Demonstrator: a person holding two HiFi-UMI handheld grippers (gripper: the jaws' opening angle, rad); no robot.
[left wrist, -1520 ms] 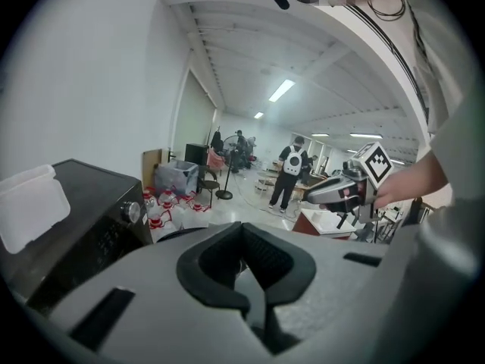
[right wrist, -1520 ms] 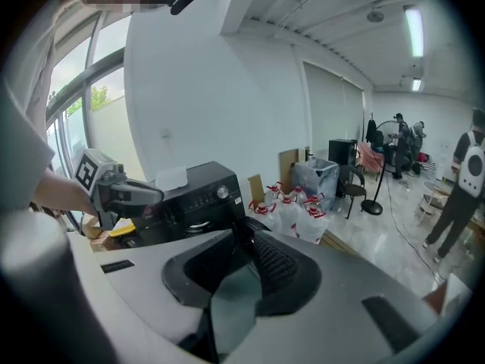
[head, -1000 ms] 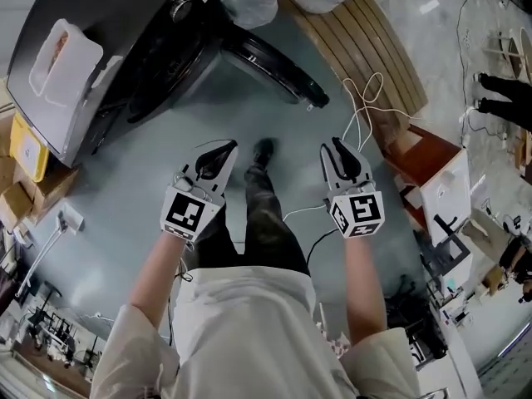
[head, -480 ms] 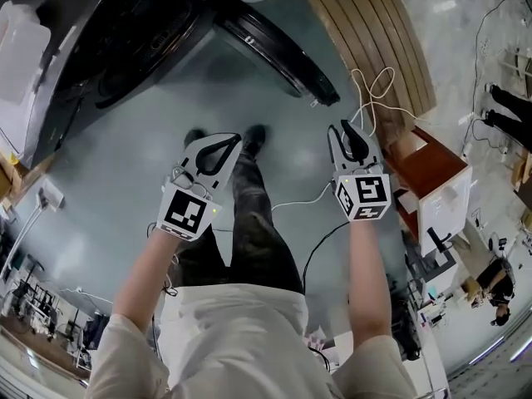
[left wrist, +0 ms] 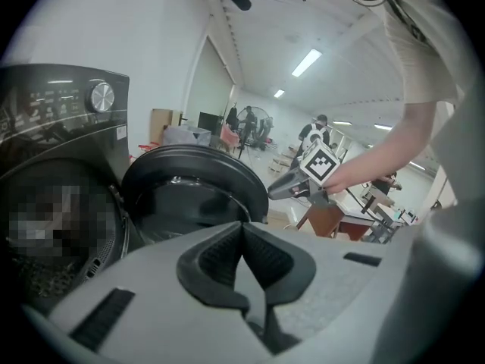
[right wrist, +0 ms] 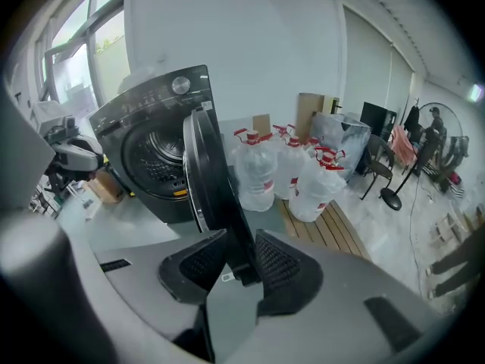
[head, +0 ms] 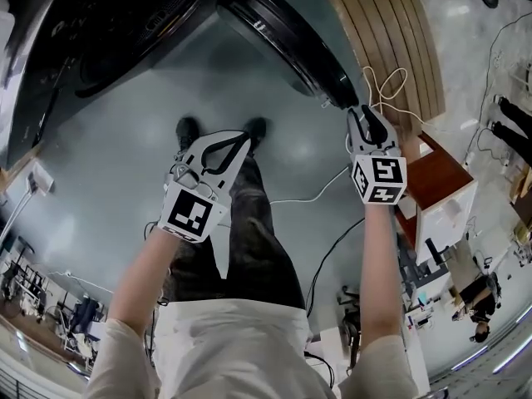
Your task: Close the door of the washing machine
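The dark washing machine [head: 100, 32] stands at the upper left, its round door [head: 283, 32] swung out to the right. My right gripper [head: 359, 110] is at the door's free edge. In the right gripper view the door [right wrist: 208, 180] runs edge-on between the jaws of that gripper [right wrist: 241, 237], which have just been opening, and no pad visibly presses on it. My left gripper [head: 241, 137] hangs over the floor in front of the drum, apart from the door. Its jaws [left wrist: 242, 226] meet at the tips with nothing between them. The door's inner side [left wrist: 193, 196] faces it.
Several large water bottles [right wrist: 261, 169] stand on a wooden pallet [head: 391, 32] behind the door. A white cable [head: 382, 86] loops beside a red-brown cabinet [head: 440, 181] at the right. The person's shoes [head: 187, 131] are on the grey floor below the machine.
Both grippers have sunk towards the machine, which now fills more of the view. The right gripper has moved up-right to the door's free edge. The left has kept its place in the picture.
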